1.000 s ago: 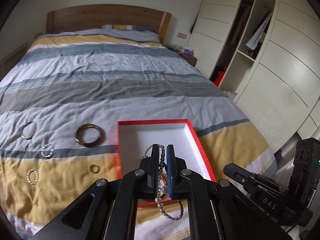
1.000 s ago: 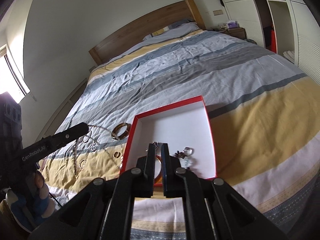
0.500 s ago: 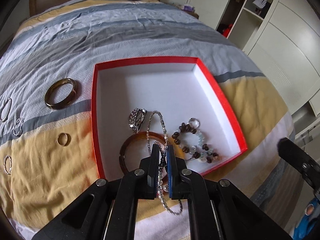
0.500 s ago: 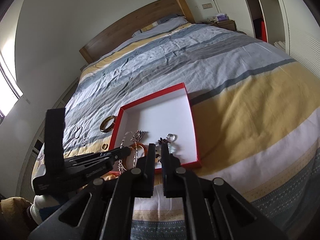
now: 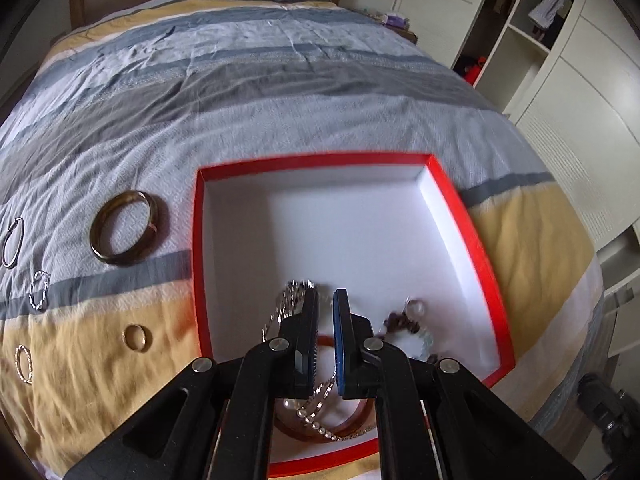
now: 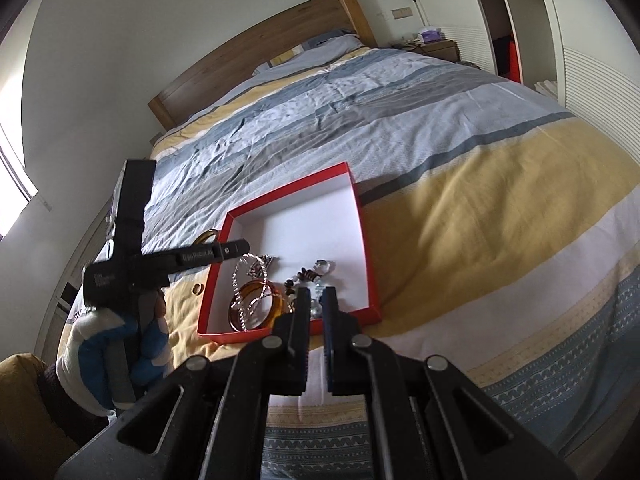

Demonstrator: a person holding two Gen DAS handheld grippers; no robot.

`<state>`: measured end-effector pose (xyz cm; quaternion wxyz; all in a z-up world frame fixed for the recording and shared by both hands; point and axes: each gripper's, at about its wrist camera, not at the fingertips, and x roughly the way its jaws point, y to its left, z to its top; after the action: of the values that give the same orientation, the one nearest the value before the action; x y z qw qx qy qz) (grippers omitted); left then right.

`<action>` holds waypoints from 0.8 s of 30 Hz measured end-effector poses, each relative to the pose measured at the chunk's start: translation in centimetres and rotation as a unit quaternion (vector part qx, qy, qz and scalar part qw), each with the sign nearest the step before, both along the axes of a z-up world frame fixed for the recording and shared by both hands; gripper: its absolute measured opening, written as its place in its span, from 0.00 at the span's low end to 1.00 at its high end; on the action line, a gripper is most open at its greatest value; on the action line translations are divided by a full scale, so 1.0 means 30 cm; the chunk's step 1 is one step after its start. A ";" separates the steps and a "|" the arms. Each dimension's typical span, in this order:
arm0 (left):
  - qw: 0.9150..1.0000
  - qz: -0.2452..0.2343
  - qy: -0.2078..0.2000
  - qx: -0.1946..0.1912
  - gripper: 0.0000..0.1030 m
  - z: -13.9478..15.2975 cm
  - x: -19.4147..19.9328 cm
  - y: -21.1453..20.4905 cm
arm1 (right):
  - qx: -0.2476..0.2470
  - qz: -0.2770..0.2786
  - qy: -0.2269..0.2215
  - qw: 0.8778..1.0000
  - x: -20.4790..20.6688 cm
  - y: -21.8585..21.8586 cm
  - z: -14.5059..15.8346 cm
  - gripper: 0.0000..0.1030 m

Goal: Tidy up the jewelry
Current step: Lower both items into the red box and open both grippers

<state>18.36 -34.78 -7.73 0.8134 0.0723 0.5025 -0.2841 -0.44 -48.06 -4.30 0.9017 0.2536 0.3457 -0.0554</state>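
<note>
Your left tool [image 5: 324,300], narrowly parted w/ nothing clamped, is hovering over red box [image 5: 464,216]; chain [image 5: 316,408] under it could snag.

White letters stand on the side of the left gripper [image 6: 240,249], seen from the right wrist. They look like "GenRobot.AI", but they are blurry. More small white words sit further back on it, too tiny to read.

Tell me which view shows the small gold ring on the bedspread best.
Left wrist view: the small gold ring lies unobstructed on the yellow stripe, left of the red-rimmed box. Right wrist view shows it tiny, below the left gripper's arm.
</note>
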 end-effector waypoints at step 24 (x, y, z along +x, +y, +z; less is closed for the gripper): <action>0.999 0.003 -0.003 -0.051 0.49 0.047 -0.071 0.170 | -0.007 0.009 0.008 1.000 0.045 0.095 0.012 0.08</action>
<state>16.22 -29.67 -6.31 0.8184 0.0304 0.4853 -0.3064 0.91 -45.20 -3.95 0.9013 0.2433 0.3546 -0.0517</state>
